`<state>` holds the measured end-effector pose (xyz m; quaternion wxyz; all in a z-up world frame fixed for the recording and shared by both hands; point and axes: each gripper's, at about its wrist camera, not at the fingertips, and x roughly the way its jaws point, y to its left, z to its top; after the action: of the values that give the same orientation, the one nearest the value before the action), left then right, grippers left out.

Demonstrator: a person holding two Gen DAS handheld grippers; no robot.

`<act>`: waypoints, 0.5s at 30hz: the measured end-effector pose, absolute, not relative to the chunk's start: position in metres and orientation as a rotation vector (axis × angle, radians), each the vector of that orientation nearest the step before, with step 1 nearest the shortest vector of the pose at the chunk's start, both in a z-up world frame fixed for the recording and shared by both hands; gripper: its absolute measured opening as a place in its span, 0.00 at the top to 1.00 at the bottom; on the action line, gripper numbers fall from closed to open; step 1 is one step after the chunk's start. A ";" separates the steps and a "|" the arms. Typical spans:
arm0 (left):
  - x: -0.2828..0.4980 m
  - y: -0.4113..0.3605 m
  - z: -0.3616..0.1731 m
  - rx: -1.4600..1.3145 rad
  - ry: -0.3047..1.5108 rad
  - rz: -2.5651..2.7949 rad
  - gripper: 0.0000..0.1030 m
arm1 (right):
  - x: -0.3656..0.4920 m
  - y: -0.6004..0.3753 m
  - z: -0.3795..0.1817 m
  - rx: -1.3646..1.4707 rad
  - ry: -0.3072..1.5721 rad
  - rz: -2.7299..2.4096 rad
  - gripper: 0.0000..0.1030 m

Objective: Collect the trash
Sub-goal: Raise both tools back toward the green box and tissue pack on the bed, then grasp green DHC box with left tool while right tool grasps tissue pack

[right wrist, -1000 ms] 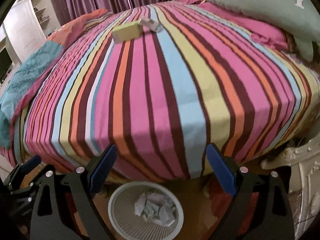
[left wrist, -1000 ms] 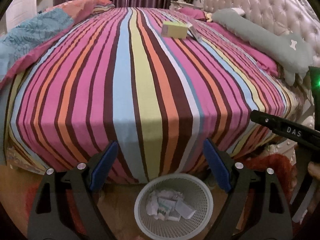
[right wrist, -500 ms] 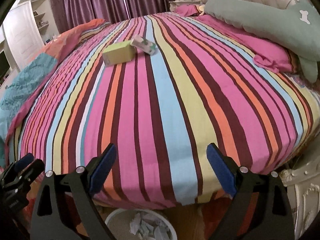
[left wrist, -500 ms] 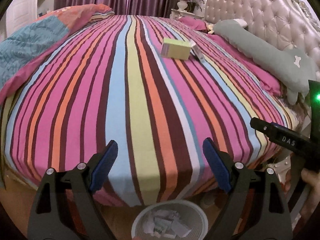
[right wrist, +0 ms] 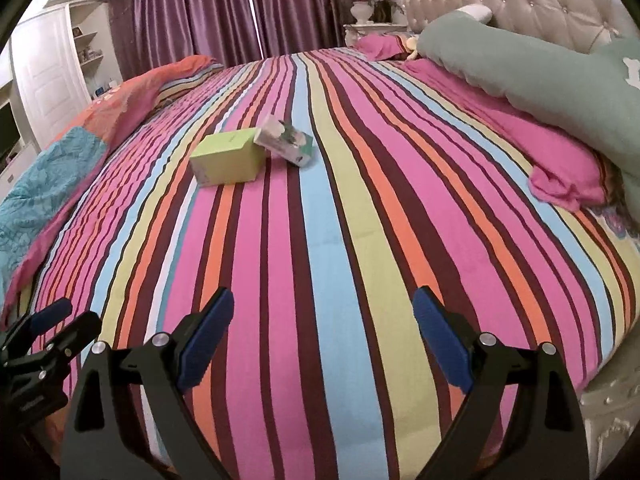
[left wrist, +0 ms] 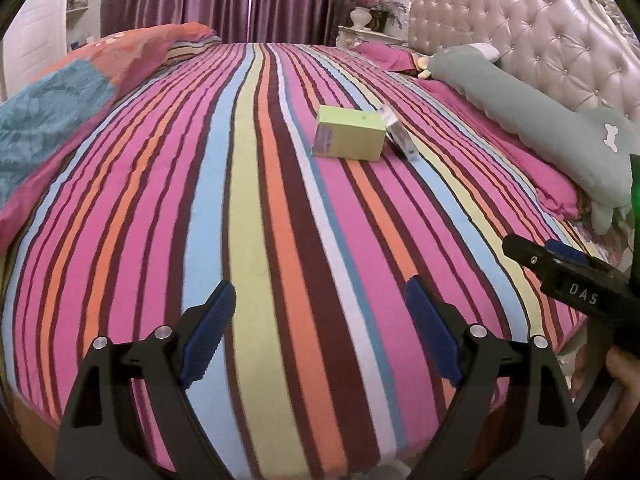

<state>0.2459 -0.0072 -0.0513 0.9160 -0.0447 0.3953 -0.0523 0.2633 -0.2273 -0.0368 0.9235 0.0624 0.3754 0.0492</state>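
A yellow-green carton (left wrist: 350, 138) lies on the striped bedspread (left wrist: 248, 200), with a smaller white and green packet (left wrist: 398, 134) against its right side. Both also show in the right wrist view, the carton (right wrist: 226, 156) and the packet (right wrist: 286, 142). My left gripper (left wrist: 320, 316) is open and empty over the near part of the bed, well short of the boxes. My right gripper (right wrist: 324, 320) is open and empty, likewise short of them. Each gripper shows at the edge of the other's view, the right one (left wrist: 568, 272) and the left one (right wrist: 36, 336).
A long green bolster pillow (left wrist: 532, 120) and a pink pillow (right wrist: 560, 160) lie along the tufted headboard (left wrist: 540, 32) on the right. A folded orange and teal quilt (left wrist: 72, 92) lies on the left. Purple curtains (right wrist: 224, 12) hang behind.
Both grippers have risen and moved forward over the bed. The white waste basket with paper that was below the fingers has dropped out of view. The boxes look nearer.
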 end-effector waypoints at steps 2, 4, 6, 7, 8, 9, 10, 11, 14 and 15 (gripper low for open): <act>0.256 -0.009 -0.051 -0.087 0.816 -0.111 0.18 | 0.272 -0.227 -0.037 0.119 0.772 0.101 0.16; 0.267 -0.013 -0.051 -0.070 0.813 -0.117 0.18 | 0.281 -0.226 -0.038 0.112 0.777 0.108 0.16; 0.277 -0.016 -0.051 -0.052 0.811 -0.118 0.18 | 0.289 -0.225 -0.040 0.098 0.782 0.112 0.16; 0.281 -0.016 -0.051 -0.050 0.811 -0.119 0.18 | 0.294 -0.224 -0.041 0.091 0.786 0.116 0.16; 0.287 -0.016 -0.051 -0.054 0.813 -0.118 0.18 | 0.299 -0.223 -0.042 0.085 0.789 0.119 0.16; 0.292 -0.016 -0.052 -0.061 0.816 -0.118 0.18 | 0.304 -0.223 -0.043 0.079 0.792 0.118 0.16; 0.299 -0.014 -0.052 -0.078 0.817 -0.121 0.18 | 0.309 -0.222 -0.043 0.074 0.791 0.120 0.16; 0.303 -0.014 -0.052 -0.087 0.818 -0.122 0.18 | 0.313 -0.222 -0.043 0.072 0.792 0.124 0.16; 0.321 -0.012 -0.054 -0.104 0.825 -0.124 0.18 | 0.327 -0.219 -0.043 0.057 0.787 0.134 0.16; 0.329 -0.012 -0.055 -0.107 0.828 -0.125 0.18 | 0.333 -0.218 -0.042 0.049 0.783 0.139 0.16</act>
<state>0.3292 -0.0121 -0.0549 0.9122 -0.0520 0.4020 -0.0606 0.3335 -0.2179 -0.0425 0.9217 0.0240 0.3813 0.0676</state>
